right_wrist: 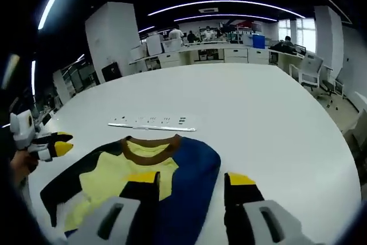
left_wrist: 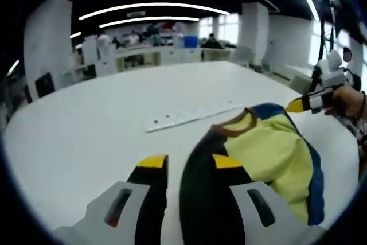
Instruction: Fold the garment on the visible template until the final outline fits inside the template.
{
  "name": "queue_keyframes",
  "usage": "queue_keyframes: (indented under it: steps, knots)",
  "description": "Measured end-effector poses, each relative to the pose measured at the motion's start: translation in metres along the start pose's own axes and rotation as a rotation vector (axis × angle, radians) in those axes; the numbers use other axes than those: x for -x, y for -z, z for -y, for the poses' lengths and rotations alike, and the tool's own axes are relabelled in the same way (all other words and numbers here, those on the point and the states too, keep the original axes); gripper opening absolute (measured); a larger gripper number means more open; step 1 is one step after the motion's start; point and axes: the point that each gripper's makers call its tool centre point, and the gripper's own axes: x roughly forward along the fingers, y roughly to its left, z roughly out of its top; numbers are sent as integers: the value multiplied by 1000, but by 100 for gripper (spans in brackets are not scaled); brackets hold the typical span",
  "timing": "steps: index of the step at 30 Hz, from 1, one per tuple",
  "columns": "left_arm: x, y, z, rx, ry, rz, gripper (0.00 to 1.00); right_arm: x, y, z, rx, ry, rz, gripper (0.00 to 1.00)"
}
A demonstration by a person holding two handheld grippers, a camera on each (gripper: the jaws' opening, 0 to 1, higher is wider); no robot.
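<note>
Lying on the white table (left_wrist: 86, 130) in the left gripper view, the garment (left_wrist: 269, 153) is showing a yellow front, a brown collar, a blue side and a black sleeve. The left gripper (left_wrist: 184, 167) is hovering with its jaws spread apart, nothing between them but the black sleeve's edge running up beside the right jaw. A long white strip (left_wrist: 192, 116) is lying just beyond the collar. The right gripper (left_wrist: 304, 105) is entering from the right, its state unclear here.

Looking from the right gripper view, the right gripper (right_wrist: 192, 181) is hanging open over the garment's (right_wrist: 143, 167) blue side. The left gripper (right_wrist: 57, 144) is showing at the left.
</note>
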Motion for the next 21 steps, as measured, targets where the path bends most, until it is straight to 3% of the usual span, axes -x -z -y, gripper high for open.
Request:
queue_keyframes:
  steps: [7,13,21]
  knots:
    - [21,11,23,-82,60,-19,35,20,3,-32,43,-86,-4,63]
    - [39,20,40,-134,108,-26,38,43,13,-65,117,-203,-2,74]
    - [54,39,52,-162,134,-45,36,72,45,-99,223,-258,-23,76]
